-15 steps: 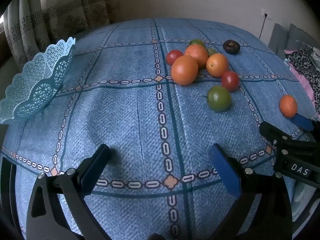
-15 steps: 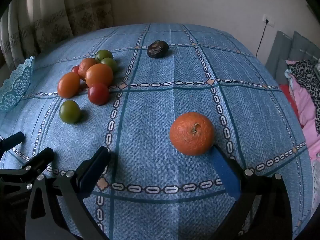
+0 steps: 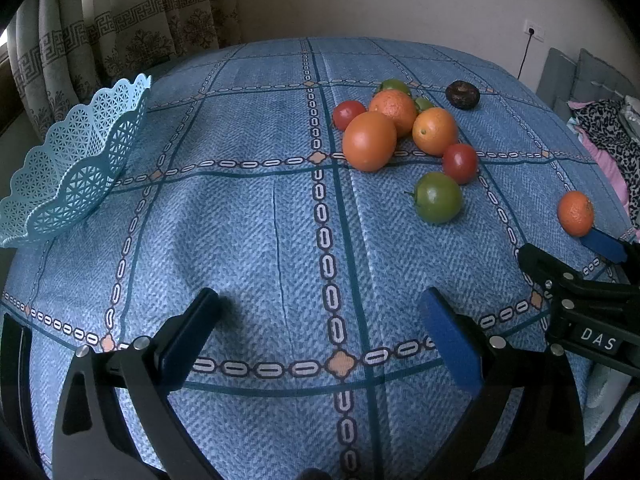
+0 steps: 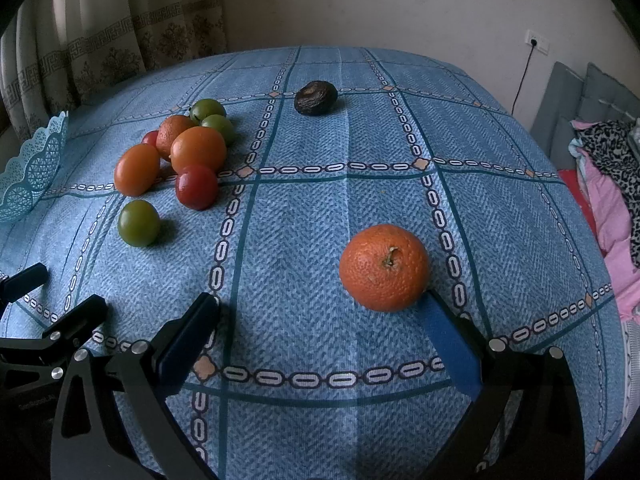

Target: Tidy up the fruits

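surface: counter (image 4: pixel 320 208) under a blue woven-look cloth with a herringbone weave, dark teal grid lines and chain-link print.
basket: pale blue plastic basket (image 3: pixel 76 160), lace-cut openwork, scalloped rim, tilted at the far left edge of the counter; nothing seen inside from here.
lone orange: round, pebbled skin, short stem facing up (image 4: pixel 385 267); sits apart from the other fruit, on the right side of the counter.
right hand-held gripper: (image 4: pixel 320 328) fingers spread wide, nothing held; blue pad of its right finger (image 4: pixel 452 344) touches or nearly touches the lone orange's lower right side; black left finger well clear of it.
left hand-held gripper: (image 3: pixel 320 332) fingers spread wide, empty, low over bare cloth; fruit pile well ahead and to the right.
fruit pile: three smooth oranges (image 3: pixel 369 141), two red tomato-like fruits (image 3: pixel 460 163), green round fruits (image 3: pixel 437 197), clustered and mostly touching.
dark fruit: wrinkled, brown-black, roundish (image 4: pixel 315 97), alone beyond the pile.
background: patterned curtain (image 4: pixel 100 40) on the left, pink and leopard-print fabric (image 4: pixel 612 184) on the right.
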